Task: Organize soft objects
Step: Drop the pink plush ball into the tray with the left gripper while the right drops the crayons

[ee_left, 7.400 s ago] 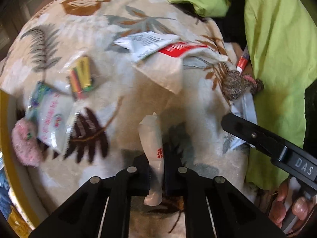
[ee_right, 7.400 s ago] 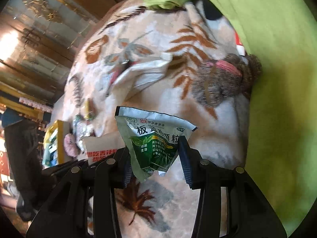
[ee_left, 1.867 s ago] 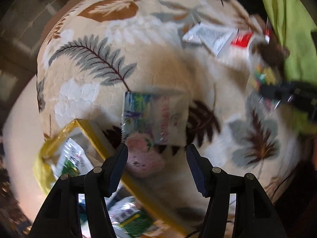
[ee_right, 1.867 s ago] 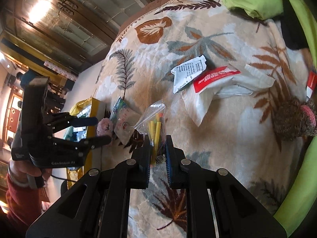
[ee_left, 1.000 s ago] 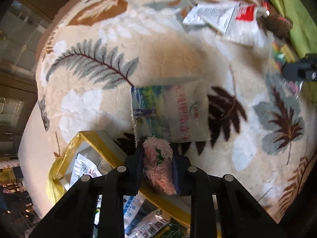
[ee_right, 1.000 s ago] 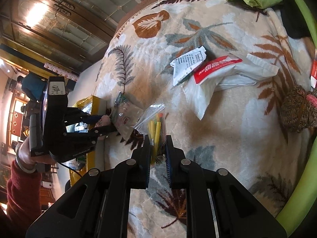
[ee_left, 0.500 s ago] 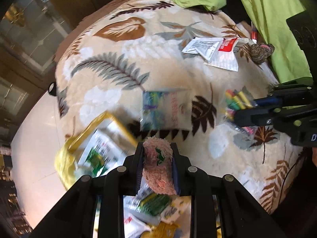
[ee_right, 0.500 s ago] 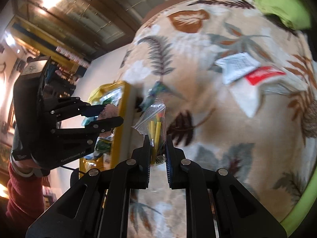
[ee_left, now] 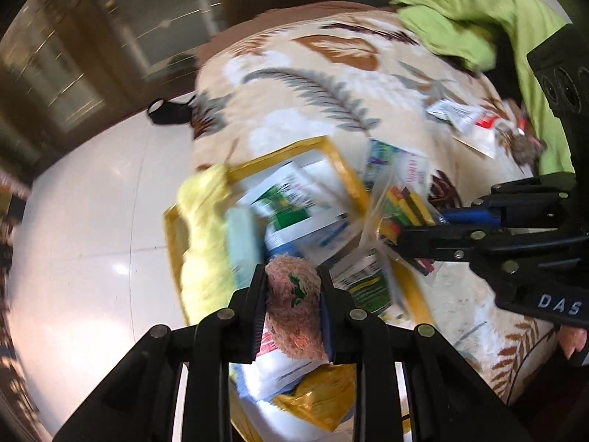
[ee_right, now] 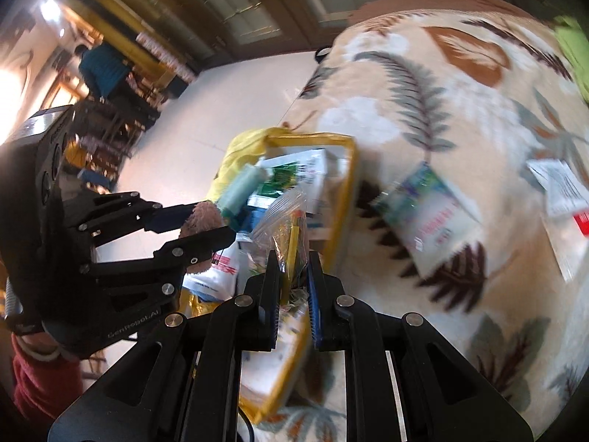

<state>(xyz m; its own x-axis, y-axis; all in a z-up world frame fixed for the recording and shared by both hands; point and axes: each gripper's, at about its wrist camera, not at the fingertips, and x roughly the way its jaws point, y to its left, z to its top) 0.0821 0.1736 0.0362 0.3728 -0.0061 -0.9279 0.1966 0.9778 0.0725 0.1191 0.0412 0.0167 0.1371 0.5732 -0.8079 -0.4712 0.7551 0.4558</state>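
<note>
We see two black grippers over a yellow bag [ee_left: 333, 154] at the edge of a leaf-print blanket [ee_left: 316, 73]. In the left wrist view, the left gripper [ee_left: 292, 307] sits lower centre, fingers clamped on a pink puff [ee_left: 294, 302], fuzzy w/ a small green mark. The puff hangs above the bag's open mouth, which is full of packets [ee_left: 294, 202], plus a pale blue roll [ee_left: 241, 243] and a yellow cloth [ee_left: 202, 243] at the bag's left. The right gripper [ee_left: 395, 230] enters from the right of the frame, closed on a clear pouch [ee_left: 401, 206] of coloured sticks, held at the bag's right rim. In the right wrist view that pouch [ee_right: 287, 228] stands centre frame, pinched between the fingers [ee_right: 270, 276], w/ the bag [ee_right: 346, 191] just behind. A blue-green sachet [ee_right: 427, 210] lies on the blanket right of the bag, approx. touching its rim, though blur makes that unsure. Upper right of the left view: white and red packets [ee_left: 467, 121], a brown fuzzy thing [ee_left: 524, 147], green fabric [ee_left: 478, 18]. White floor [ee_left: 92, 221] fills the left.
</note>
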